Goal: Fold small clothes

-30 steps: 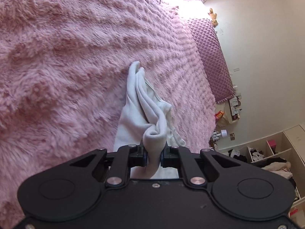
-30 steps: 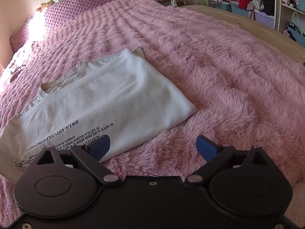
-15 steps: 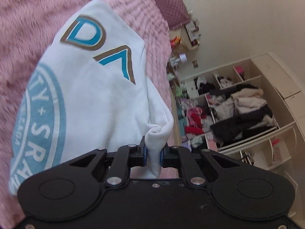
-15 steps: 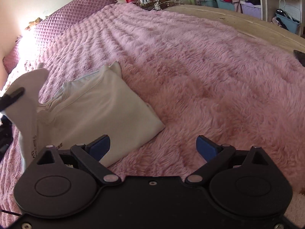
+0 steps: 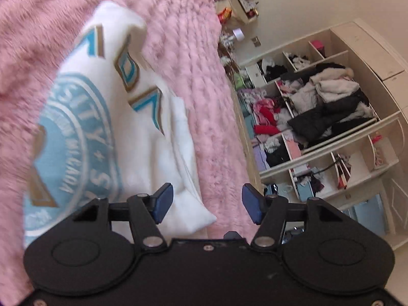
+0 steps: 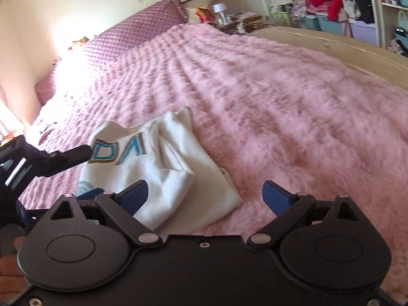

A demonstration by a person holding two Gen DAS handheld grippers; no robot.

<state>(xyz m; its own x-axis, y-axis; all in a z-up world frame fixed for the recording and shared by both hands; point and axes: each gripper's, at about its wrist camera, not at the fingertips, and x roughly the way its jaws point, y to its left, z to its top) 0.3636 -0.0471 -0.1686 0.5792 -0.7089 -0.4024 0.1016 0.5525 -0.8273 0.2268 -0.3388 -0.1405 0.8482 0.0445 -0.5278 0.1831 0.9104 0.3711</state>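
Much of the folded white cotton garment with a blue round crest and gold-edged letters (image 5: 107, 137) is blurred in the left wrist view, its printed wording unreadable, and its lower edge is cut off behind the black left gripper (image 5: 205, 201). That gripper's blue-padded jaws stand apart with nothing between them, just above the garment's right corner. From the right wrist view the same garment (image 6: 163, 168) lies in soft, rumpled layers on the fluffy pink ribbed bedspread (image 6: 280, 117), its near edge partly hidden by the black right gripper (image 6: 205, 196), whose jaws are likewise spread wide and empty; the left blue pad overlaps the cloth in view, though contact cannot be judged. The left gripper (image 6: 76, 154) reaches in from the frame's left edge beside the letters, its body mostly cropped. A quilted mauve headboard cushion (image 6: 132, 35) lines the far end of the bed, washed out by glare at its left. Cream open wardrobe shelves (image 5: 331, 102), stuffed with jumbled clothes, stand beyond the bed's edge against a pale wall, and a cluttered bedside cabinet (image 6: 204, 7) sits beside the headboard.
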